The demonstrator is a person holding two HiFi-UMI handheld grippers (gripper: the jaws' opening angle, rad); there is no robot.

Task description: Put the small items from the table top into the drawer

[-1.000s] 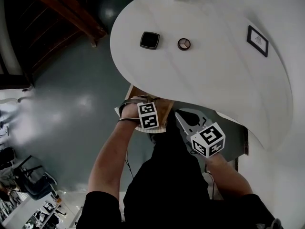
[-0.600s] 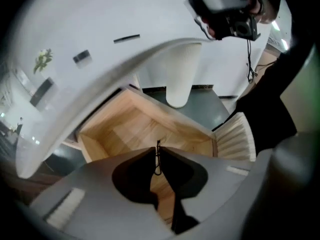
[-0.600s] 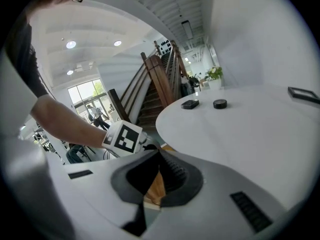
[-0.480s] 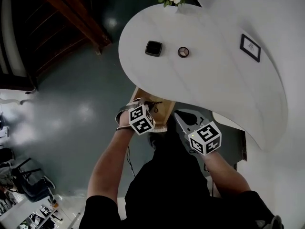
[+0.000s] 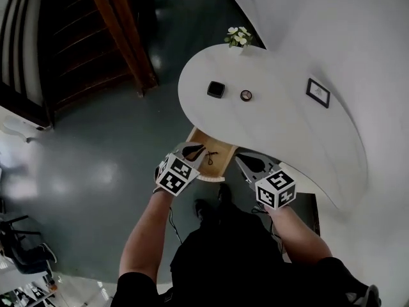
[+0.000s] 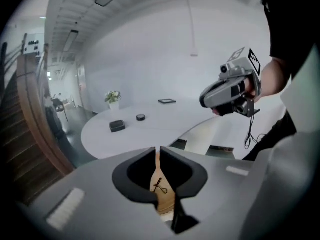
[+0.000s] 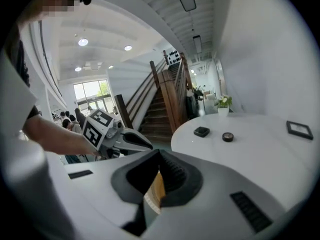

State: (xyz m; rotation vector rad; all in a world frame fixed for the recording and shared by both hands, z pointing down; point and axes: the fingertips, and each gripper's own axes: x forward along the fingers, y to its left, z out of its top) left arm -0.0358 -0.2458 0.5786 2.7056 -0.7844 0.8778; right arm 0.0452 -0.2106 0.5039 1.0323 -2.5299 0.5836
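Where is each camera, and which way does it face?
Head view: on the head, steeply down on table, open drawer; forearms, left gripper, right gripper show.
Left gripper view: along shut jaws, over drawer toward table; right gripper shows.
Right gripper view: along shut jaws toward table, stairs; left gripper shows.
Shared: black box, round tin in all three.

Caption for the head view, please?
Open drawer between left tool and right tool; black box and round tin sit on the white table.

Smooth matt white table top, pale wood drawer, glossy grey floor, dark wooden staircase
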